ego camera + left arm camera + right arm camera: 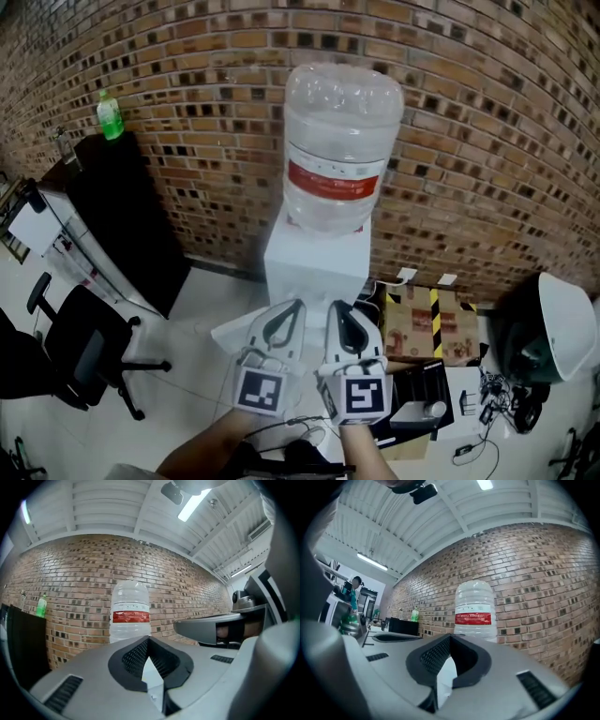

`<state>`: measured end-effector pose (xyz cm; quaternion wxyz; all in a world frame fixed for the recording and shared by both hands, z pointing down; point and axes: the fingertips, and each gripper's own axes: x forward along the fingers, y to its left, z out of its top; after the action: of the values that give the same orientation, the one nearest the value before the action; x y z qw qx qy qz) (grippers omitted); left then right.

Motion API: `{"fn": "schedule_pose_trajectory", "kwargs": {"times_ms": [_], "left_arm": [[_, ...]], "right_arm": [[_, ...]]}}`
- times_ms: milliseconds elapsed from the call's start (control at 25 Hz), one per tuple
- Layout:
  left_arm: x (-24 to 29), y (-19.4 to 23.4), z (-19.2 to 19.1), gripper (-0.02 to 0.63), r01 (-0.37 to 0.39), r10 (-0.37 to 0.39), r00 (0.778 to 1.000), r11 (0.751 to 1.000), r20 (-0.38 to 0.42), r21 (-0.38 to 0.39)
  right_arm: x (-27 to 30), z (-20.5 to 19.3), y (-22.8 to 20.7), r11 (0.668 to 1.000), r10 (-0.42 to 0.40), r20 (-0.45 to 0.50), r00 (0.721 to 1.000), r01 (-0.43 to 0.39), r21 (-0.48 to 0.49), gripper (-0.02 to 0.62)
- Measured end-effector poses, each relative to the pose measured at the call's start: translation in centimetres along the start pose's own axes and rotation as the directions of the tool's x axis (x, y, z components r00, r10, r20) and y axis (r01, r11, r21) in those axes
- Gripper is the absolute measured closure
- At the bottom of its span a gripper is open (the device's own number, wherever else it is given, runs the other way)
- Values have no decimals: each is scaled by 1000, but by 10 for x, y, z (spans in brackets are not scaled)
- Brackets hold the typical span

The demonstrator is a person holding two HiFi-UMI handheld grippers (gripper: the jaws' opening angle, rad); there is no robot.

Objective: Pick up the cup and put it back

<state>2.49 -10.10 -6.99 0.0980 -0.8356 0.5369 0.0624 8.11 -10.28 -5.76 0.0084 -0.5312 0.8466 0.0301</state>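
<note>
Brick wall [469, 112] at back, w/ a white water dispenser [314, 258] against it and a big clear bottle [339, 141] on top. Black cabinet [122, 216] to the left, w/ a green bottle [110, 115] on it. Left gripper [292, 309] and right gripper [339, 311] are side by side in front of the dispenser, pointing at it. Both have jaws closed tip to tip, nothing btwn them. Cup can't be made out in any view.

One large clear plastic water bottle [342, 150] standing on one white dispenser [314, 262], one small green bottle [110, 116] sitting on one black cabinet [122, 216], one black office chair [80, 352], one taped cardboard box [429, 323]
</note>
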Motion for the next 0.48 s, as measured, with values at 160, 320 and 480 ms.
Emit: {"fn": "schedule_pose_trajectory", "kwargs": {"times_ms": [160,320,480], "left_arm": [[-20,-11,9,609,32,-32,999,999,5,-10],[-58,-14,19,609,68,-68,998,998,5,-17],[-107,-9,35,609,96,-96,995,995,21,-41]], "right_arm": [[-22,1,18,1000,-2,-13,1000,2,5,591],[-51,5,49,1000,-25,-16,1000,25,-8,591],[-83,13,89,998,-59,-7,998,59,1,591]]}}
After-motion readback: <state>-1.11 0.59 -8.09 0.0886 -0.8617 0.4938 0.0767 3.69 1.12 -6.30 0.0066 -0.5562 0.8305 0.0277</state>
